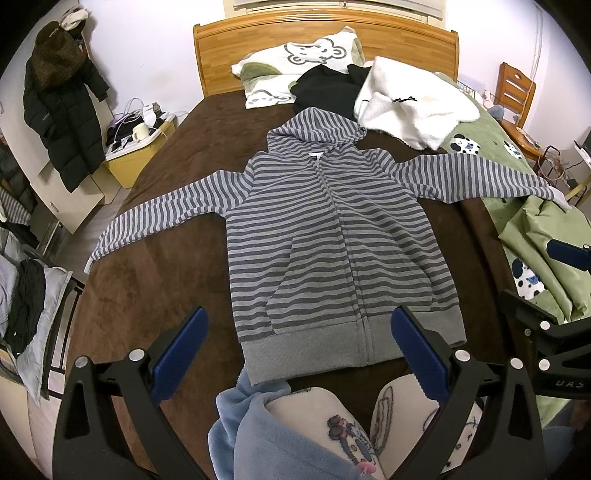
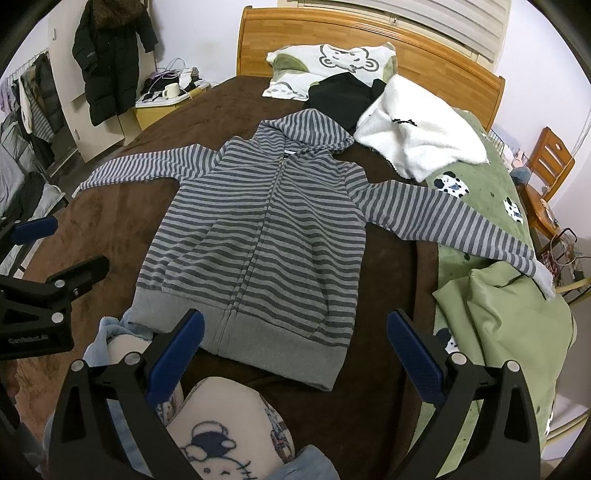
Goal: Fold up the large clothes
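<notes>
A grey striped zip hoodie lies flat and face up on the brown bed cover, hood toward the headboard and both sleeves spread out. It also shows in the right wrist view. My left gripper is open and empty, held above the hoodie's hem. My right gripper is open and empty, above the hem's right part. The left sleeve cuff reaches the bed's left edge. The right cuff lies on a green quilt.
A pillow, a black garment and a white fleece lie near the wooden headboard. A yellow box with a mug stands left of the bed. A wooden chair stands on the right. The person's knees are in front.
</notes>
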Demonstrator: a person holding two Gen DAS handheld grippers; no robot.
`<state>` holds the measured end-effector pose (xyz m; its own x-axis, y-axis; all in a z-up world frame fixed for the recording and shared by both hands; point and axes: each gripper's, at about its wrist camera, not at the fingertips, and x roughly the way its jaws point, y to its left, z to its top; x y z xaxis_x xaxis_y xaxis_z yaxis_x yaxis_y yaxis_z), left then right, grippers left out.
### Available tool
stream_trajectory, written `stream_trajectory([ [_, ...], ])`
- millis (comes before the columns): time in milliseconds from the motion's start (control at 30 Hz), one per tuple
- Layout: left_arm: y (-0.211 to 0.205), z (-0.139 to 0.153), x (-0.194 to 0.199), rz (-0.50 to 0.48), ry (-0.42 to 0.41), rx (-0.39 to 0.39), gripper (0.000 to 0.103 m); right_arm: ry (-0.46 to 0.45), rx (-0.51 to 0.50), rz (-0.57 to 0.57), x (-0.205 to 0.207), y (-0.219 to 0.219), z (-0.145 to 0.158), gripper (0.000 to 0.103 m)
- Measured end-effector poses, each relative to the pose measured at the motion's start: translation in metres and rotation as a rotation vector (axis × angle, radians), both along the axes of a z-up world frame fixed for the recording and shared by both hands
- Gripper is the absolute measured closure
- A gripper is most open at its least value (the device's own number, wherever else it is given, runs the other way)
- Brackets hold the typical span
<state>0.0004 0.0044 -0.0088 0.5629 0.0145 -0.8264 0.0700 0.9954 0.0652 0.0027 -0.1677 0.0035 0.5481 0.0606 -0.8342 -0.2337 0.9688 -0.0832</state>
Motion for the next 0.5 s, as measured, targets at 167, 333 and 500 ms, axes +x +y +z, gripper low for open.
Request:
stream_trajectory([
  [167, 0.0018, -0.0001, -0.0014, 0.004, -0.002, -0.005, 0.006, 0.000, -0.002, 0.001, -0.0008, 0.0011, -0.0006, 0.005],
  [333, 0.0023, -0.0003, -0.0019, 0.003, 0.000, -0.005, 0.006, 0.001, -0.002, 0.000, -0.0013, 0.0002, -0.0017, 0.005],
  [500, 0.0025, -0.0008, -0.0015, 0.006, 0.001, -0.006, 0.006, 0.002, -0.002, 0.002, -0.0003, 0.0010, -0.0009, 0.005],
])
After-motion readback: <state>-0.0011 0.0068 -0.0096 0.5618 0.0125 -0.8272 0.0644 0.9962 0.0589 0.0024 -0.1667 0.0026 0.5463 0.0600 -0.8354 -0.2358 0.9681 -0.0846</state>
